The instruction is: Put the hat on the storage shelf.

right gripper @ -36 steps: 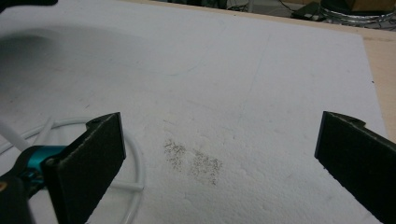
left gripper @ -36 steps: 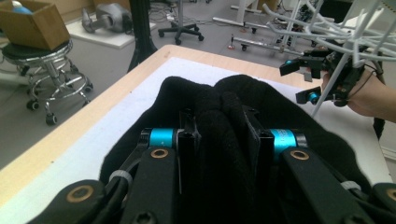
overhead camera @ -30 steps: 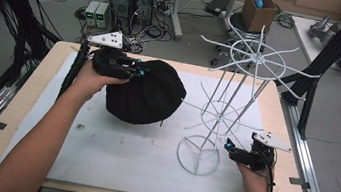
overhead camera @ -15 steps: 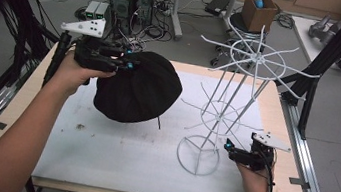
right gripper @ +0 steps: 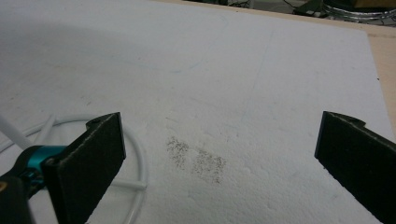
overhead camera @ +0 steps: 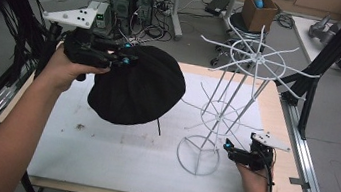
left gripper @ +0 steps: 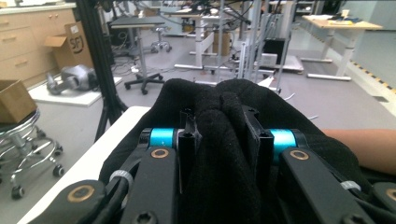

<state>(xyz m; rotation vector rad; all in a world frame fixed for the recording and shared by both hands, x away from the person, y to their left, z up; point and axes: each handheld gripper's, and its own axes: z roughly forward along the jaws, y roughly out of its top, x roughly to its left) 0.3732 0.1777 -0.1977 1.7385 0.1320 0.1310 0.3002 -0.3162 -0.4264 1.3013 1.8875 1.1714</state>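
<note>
On the worktop (overhead camera: 279, 98) lies a white foam sheet (overhead camera: 115, 154), and on it stands a white wire rack (overhead camera: 238, 105). Left of the rack, a black hat (overhead camera: 136, 89) hangs above the sheet, a fold of it pinched tight in the left claw (left gripper: 219, 135). Beside the rack's base ring, the right claw (right gripper: 219, 154) gapes wide and empty. Judging by this, the hat is lifted but not yet hung on the rack.

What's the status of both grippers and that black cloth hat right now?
Left gripper shut on black fabric hat, held above the table. Right gripper open beside white wire rack base. Nothing between hat and rack.
</note>
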